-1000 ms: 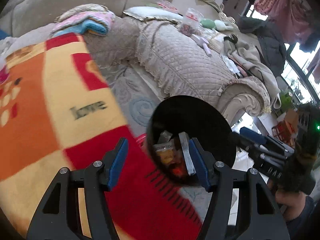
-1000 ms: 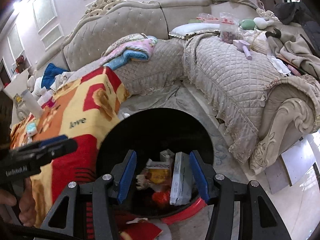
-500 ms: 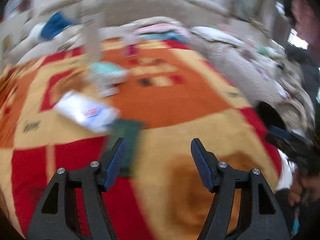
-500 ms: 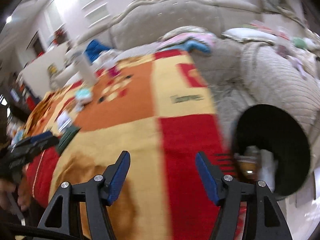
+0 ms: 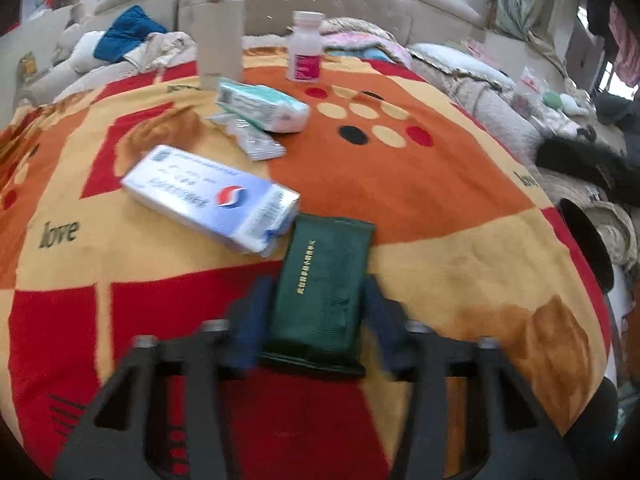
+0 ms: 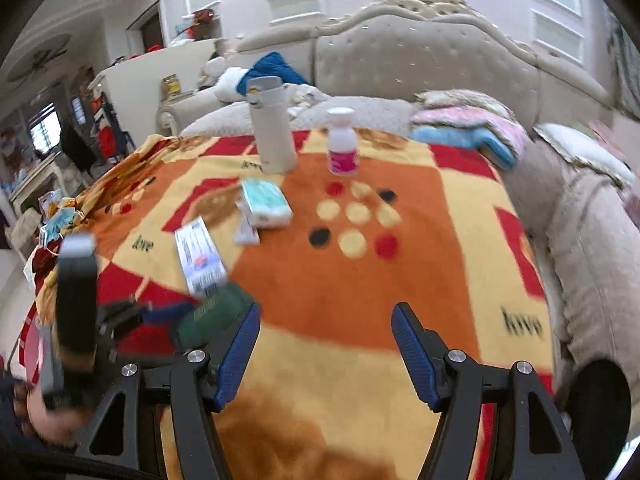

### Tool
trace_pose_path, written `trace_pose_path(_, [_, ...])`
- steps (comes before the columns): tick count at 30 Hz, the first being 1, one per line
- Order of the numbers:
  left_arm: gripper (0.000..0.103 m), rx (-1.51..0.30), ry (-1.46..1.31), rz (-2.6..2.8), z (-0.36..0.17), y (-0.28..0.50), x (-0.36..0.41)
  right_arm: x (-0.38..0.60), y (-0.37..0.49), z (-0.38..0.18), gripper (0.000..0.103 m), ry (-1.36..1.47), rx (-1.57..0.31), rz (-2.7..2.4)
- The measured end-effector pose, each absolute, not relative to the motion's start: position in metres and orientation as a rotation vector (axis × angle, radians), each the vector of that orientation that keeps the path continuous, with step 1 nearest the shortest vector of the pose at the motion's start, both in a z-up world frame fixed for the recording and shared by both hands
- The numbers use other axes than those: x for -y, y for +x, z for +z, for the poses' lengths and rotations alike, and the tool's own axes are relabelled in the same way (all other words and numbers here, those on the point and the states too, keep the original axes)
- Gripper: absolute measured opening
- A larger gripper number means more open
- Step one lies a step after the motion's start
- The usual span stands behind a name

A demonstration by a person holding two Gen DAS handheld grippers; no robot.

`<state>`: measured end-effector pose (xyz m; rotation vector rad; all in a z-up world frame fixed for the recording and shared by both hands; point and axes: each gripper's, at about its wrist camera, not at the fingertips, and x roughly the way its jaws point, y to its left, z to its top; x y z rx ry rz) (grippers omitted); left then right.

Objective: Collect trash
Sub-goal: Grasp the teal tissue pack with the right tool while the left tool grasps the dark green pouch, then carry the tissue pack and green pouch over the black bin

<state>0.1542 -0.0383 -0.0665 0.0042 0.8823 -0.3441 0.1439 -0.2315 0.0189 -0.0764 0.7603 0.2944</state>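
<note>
Blanket-covered bench (image 5: pixel 440 208), lower centre: left claw (image 5: pixel 316 320) closing around flat dark-green soft packet (image 5: pixel 324 280), light, pliable; gripping long edges. Right claw (image 6: pixel 326 356) hanging half-open, empty.

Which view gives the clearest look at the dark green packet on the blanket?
The left wrist view: the dark green packet lies near centre, gold lettering on top, between the closing jaws of the left gripper. In the right wrist view it is blurred, at the left, partly hidden behind a finger of the right gripper.
</note>
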Motion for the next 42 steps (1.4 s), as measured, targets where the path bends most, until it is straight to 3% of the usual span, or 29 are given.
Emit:
trace_pose_path(7, [0.039,-0.855,-0.138,-0.406,-0.069,0.137,0.012,0.178,0.265,-0.006,0.071,-0.007,-0.844,0.476])
trace_pose_path(16, [0.039,-0.823,-0.18,-0.447,-0.065,0.135,0.006,0.125,0.333,-0.042,0.072,-0.113,-0.939,0.525])
trace_pose_path(17, [0.039,-0.824,-0.18,-0.453,-0.065,0.135,0.006,0.125,0.336,-0.045,0.071,-0.103,-0.956,0.521])
trace_pose_path(18, [0.039,-0.824,-0.182,-0.455,-0.065,0.135,0.006,0.126,0.337,-0.047,0.063,-0.085,-0.97,0.523])
trace_pose_path(19, [0.039,-0.824,-0.186,-0.452,-0.065,0.135,0.006,0.128,0.335,-0.048,0.046,-0.066,-0.975,0.533])
trace_pose_path(21, [0.039,-0.824,-0.19,-0.453,-0.065,0.135,0.005,0.135,0.326,-0.043,0.041,-0.02,-0.966,0.567])
trace_pose_path(32, [0.039,-0.792,-0.194,-0.427,-0.061,0.118,0.005,0.216,0.216,0.017,0.04,0.013,-0.855,0.455])
trace_pose_path(42, [0.039,-0.773,-0.127,-0.44,-0.027,0.098,0.049,0.322,0.095,0.017,0.04,0.031,-0.813,0.273])
